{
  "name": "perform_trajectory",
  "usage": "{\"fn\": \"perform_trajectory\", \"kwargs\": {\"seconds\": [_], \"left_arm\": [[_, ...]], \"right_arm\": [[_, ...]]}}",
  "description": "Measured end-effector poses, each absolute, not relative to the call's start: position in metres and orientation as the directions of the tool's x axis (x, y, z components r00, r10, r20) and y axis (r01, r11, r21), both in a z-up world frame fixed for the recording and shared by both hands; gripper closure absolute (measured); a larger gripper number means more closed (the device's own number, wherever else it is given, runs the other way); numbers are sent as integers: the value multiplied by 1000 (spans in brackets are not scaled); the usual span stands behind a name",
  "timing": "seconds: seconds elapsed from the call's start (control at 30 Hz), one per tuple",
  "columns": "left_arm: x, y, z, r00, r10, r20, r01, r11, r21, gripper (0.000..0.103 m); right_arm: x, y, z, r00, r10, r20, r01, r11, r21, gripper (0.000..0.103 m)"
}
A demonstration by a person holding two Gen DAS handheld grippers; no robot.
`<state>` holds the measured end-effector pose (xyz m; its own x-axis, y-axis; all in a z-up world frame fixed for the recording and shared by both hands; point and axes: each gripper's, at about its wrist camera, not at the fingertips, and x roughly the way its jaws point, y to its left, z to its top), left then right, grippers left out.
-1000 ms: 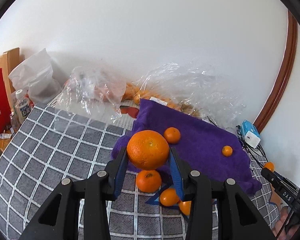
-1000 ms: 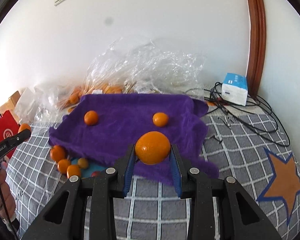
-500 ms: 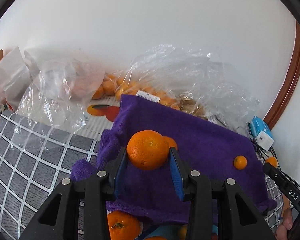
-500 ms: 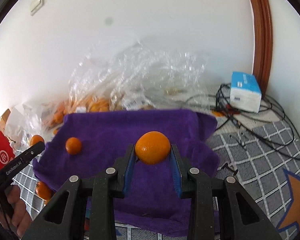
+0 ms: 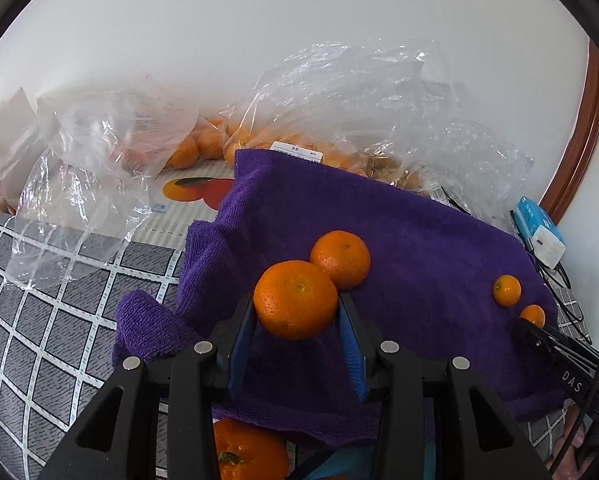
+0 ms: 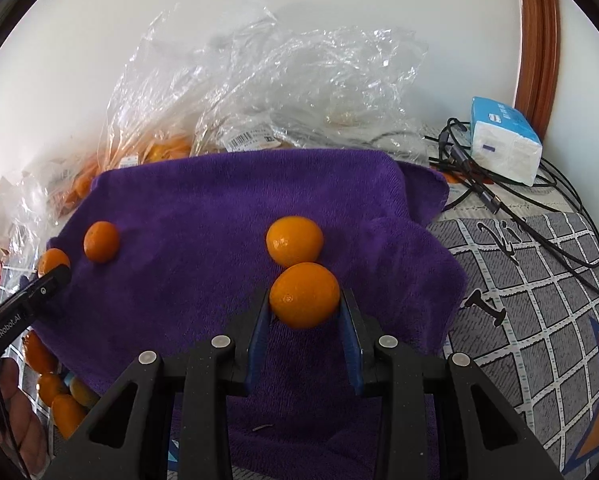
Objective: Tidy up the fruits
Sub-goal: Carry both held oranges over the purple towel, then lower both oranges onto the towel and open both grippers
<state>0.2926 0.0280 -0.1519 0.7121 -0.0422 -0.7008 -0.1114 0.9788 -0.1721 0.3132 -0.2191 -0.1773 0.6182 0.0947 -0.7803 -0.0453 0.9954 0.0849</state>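
Note:
My left gripper [image 5: 297, 320] is shut on a large orange [image 5: 295, 299], held over the left part of the purple towel [image 5: 419, 240], just in front of a mandarin [image 5: 340, 259] lying there. My right gripper [image 6: 304, 312] is shut on a small orange [image 6: 304, 295], held over the towel [image 6: 203, 208] just in front of another small orange [image 6: 294, 240]. The left gripper's tip [image 6: 47, 284] shows at the left of the right wrist view, next to the mandarin [image 6: 101, 241]. The right gripper's tip [image 5: 539, 334] shows at the right of the left wrist view.
Clear plastic bags with more oranges [image 5: 203, 144] lie behind the towel against the wall. Loose oranges [image 6: 63, 404] lie off the towel's left front edge on the checked cloth [image 5: 39, 300]. A blue-white box [image 6: 503, 140] and black cables [image 6: 539, 200] lie at right.
Both grippers have moved forward and lower over the towel with their oranges still held. Each held orange now sits close in front of a fruit lying on the towel.

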Motion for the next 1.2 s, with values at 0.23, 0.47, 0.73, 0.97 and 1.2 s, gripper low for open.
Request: {"fn": "perform_trajectory", "kwargs": {"seconds": [0.23,0.47,0.73,0.97,1.2], "left_arm": [[293,23,-154,699,-27,-715,-100,986,-136,64],[294,24,-154,699,-27,-715,-99,986,-133,64],[294,22,-154,700,-12,-714,-102,988,-116,64],[293,22,-154,705,-16,-709,-96,988,-118,63],[279,23,-140,770,-30,-637,-83,986,-145,49]], "right_arm": [[313,-220,-179,615,83,-784,-40,996,74,69],[315,-214,-183,610,57,-791,-54,998,30,69],[315,-210,-184,606,42,-794,-66,998,2,69],[313,-210,-182,611,50,-790,-73,997,6,61],[303,-213,-166,653,71,-754,-57,997,45,43]]}}
